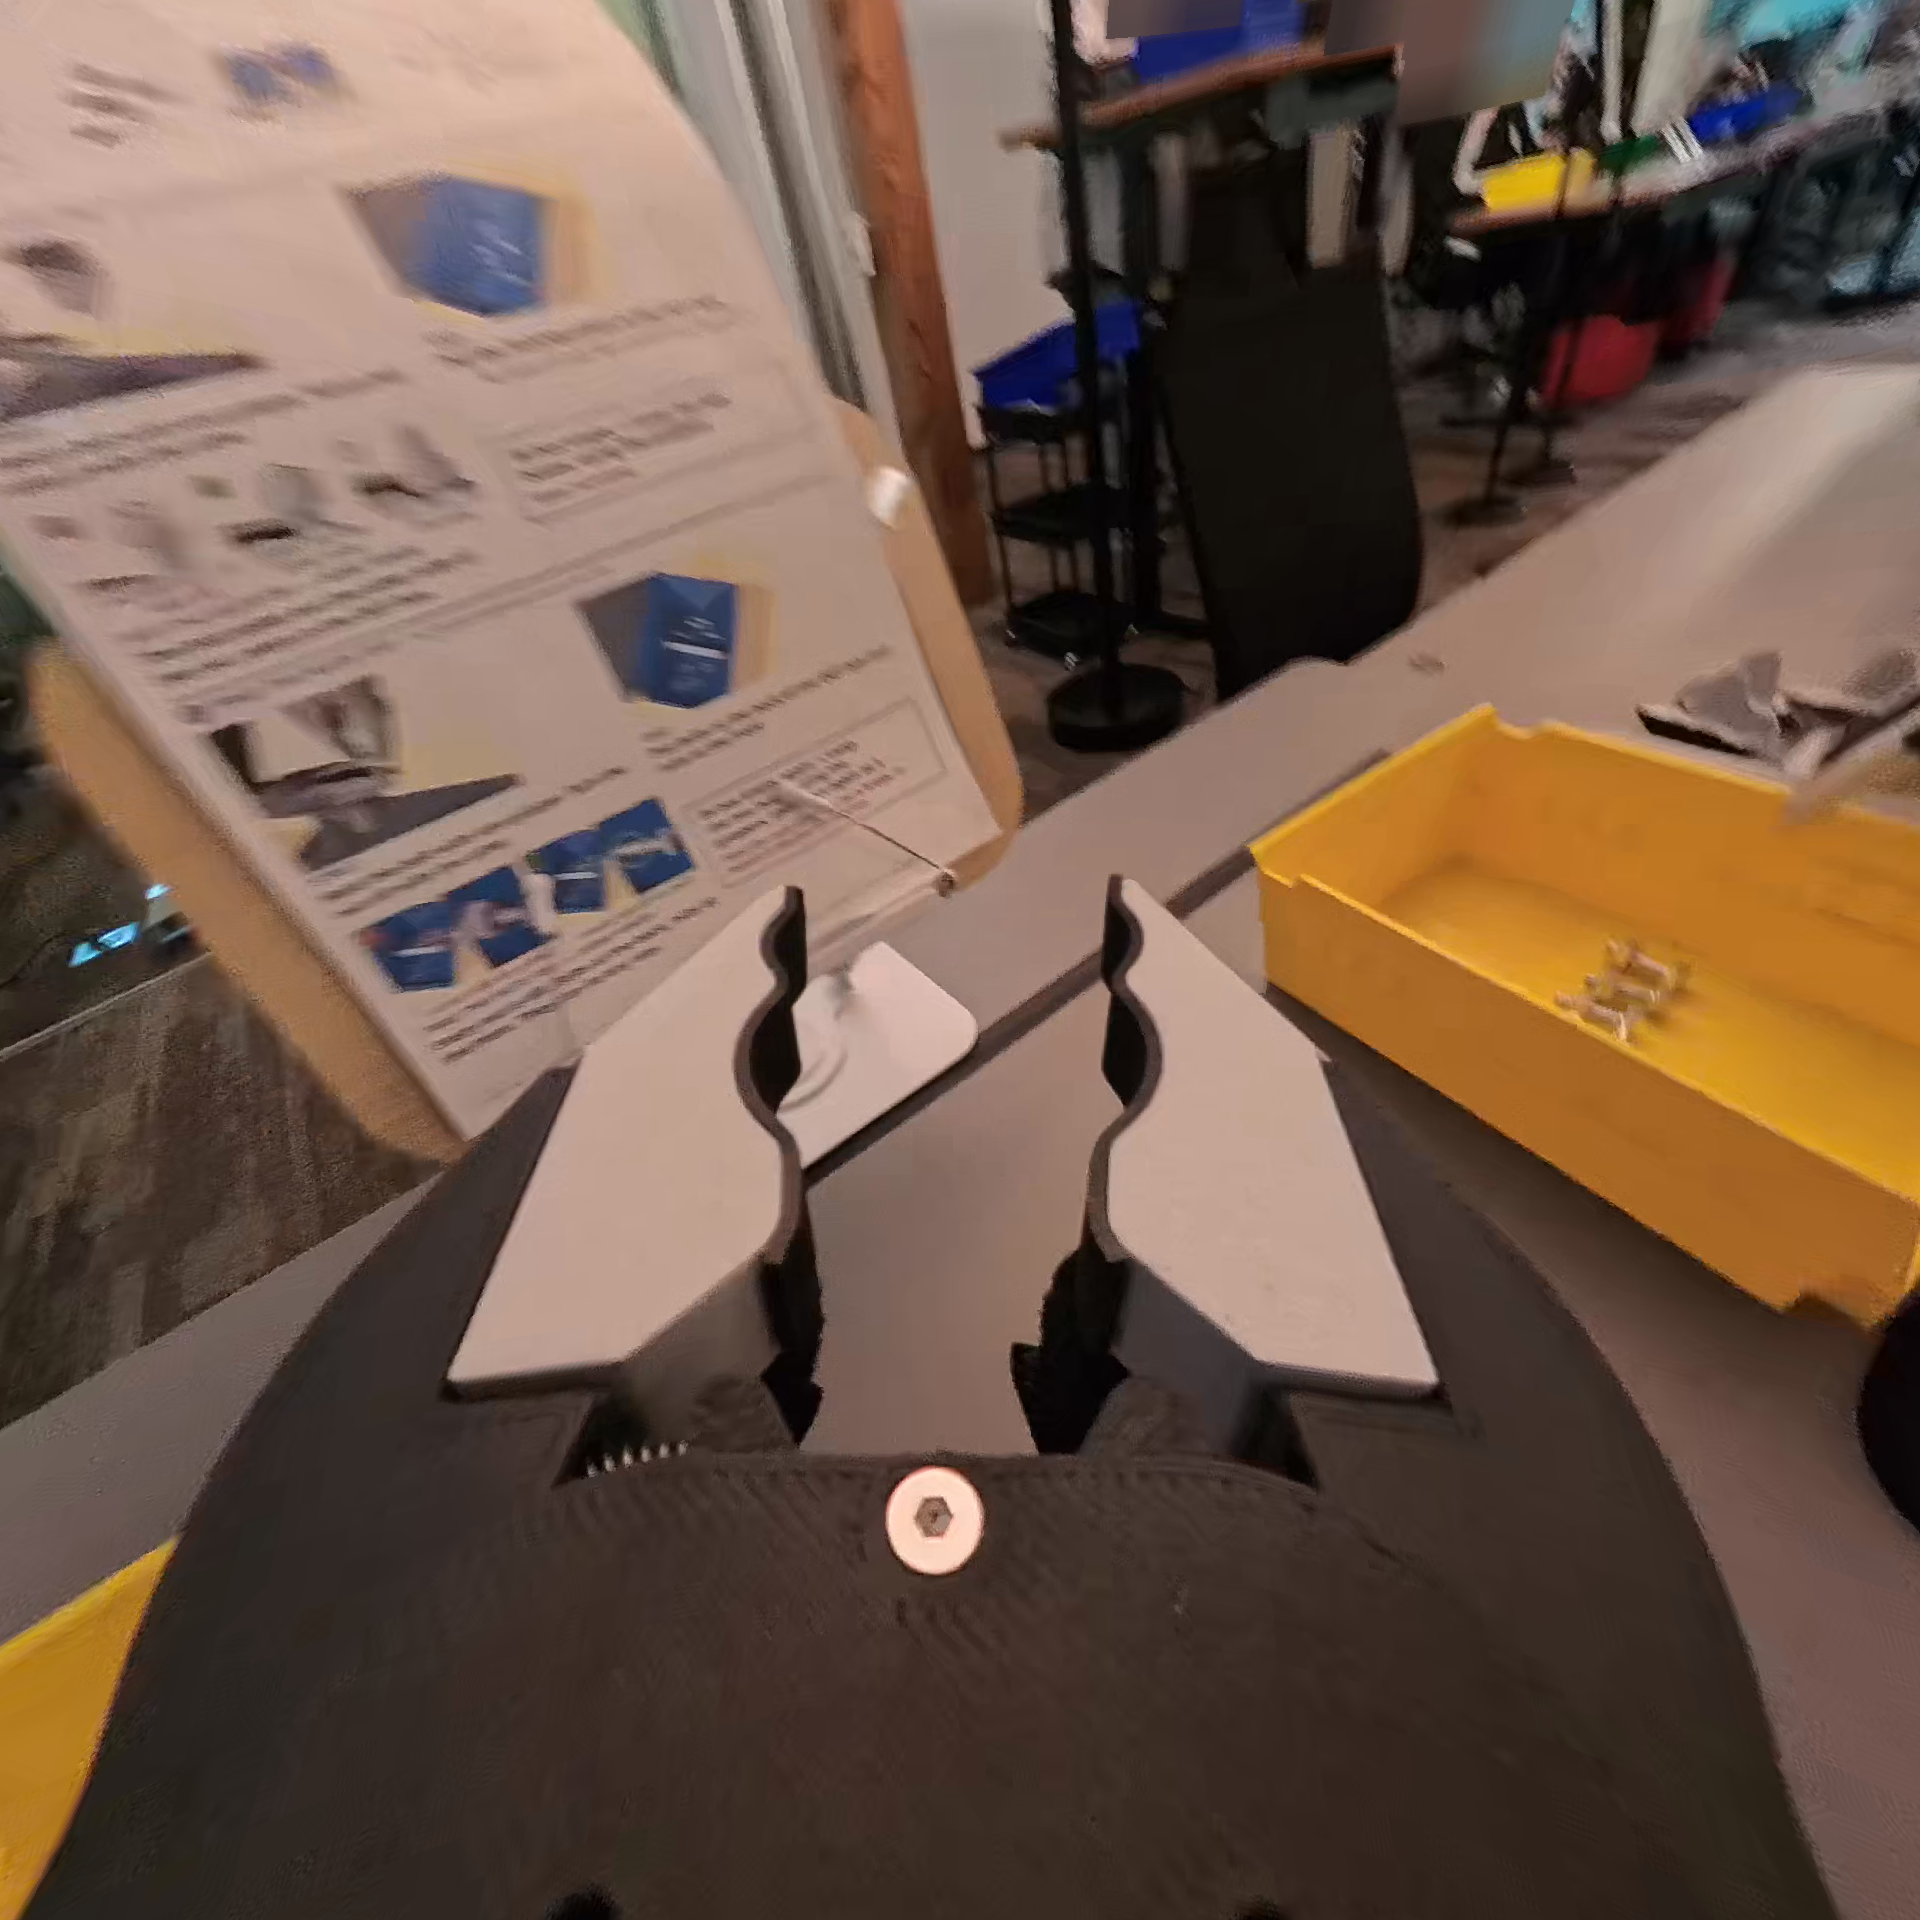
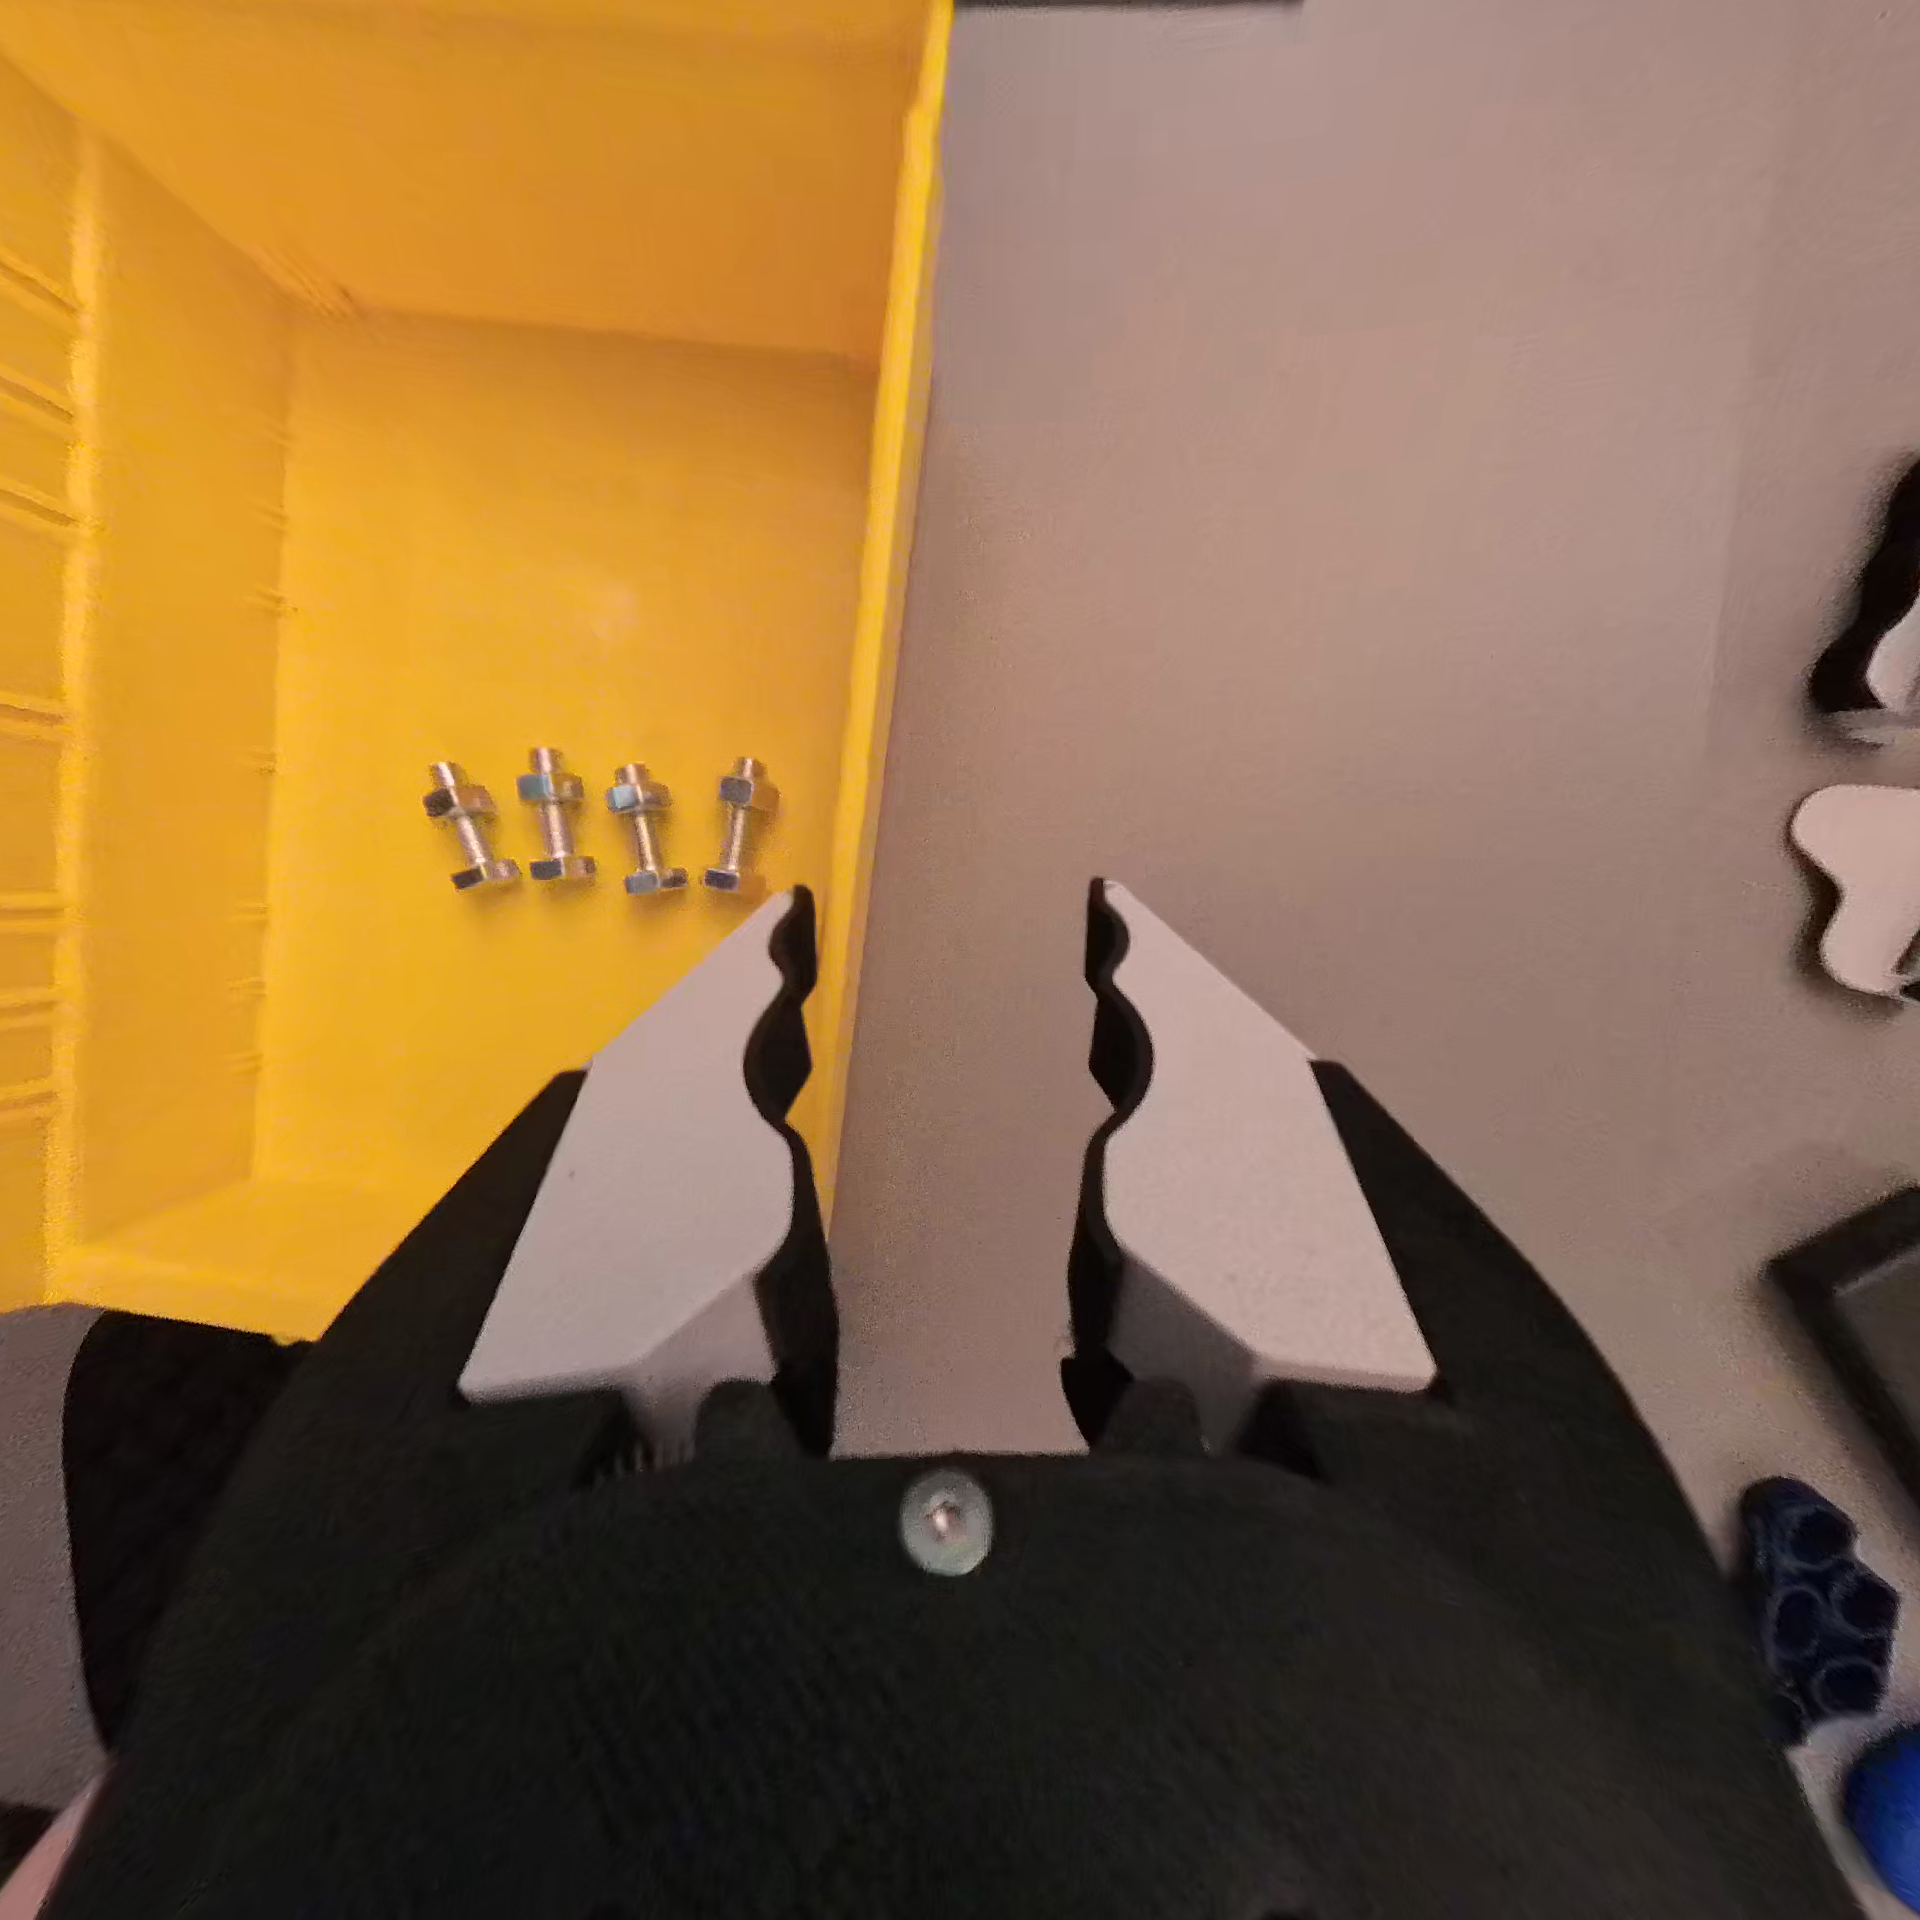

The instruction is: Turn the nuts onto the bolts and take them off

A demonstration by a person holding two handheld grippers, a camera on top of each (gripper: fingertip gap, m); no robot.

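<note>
Several small metal bolts with nuts on them (image 2: pixel 597 821) lie in a row on the floor of a yellow bin (image 2: pixel 582 540). My right gripper (image 2: pixel 951 899) is open and empty, above the bin's right wall and the grey table, just right of the bolts. In the left wrist view the same yellow bin (image 1: pixel 1340 997) stands to the right, with the bolts (image 1: pixel 1626 987) inside it. My left gripper (image 1: pixel 956 909) is open and empty, held above the table and left of the bin.
A printed poster board (image 1: pixel 436 499) stands on a metal base (image 1: pixel 894 1023) ahead of the left gripper. A second yellow bin's corner (image 1: pixel 52 1704) shows low left. White and black gripper-like parts (image 2: pixel 1860 894), a dark tray (image 2: pixel 1860 1309) and blue objects (image 2: pixel 1818 1600) lie at the right. The left gripper's tips are roughly 50 cm from the right gripper's.
</note>
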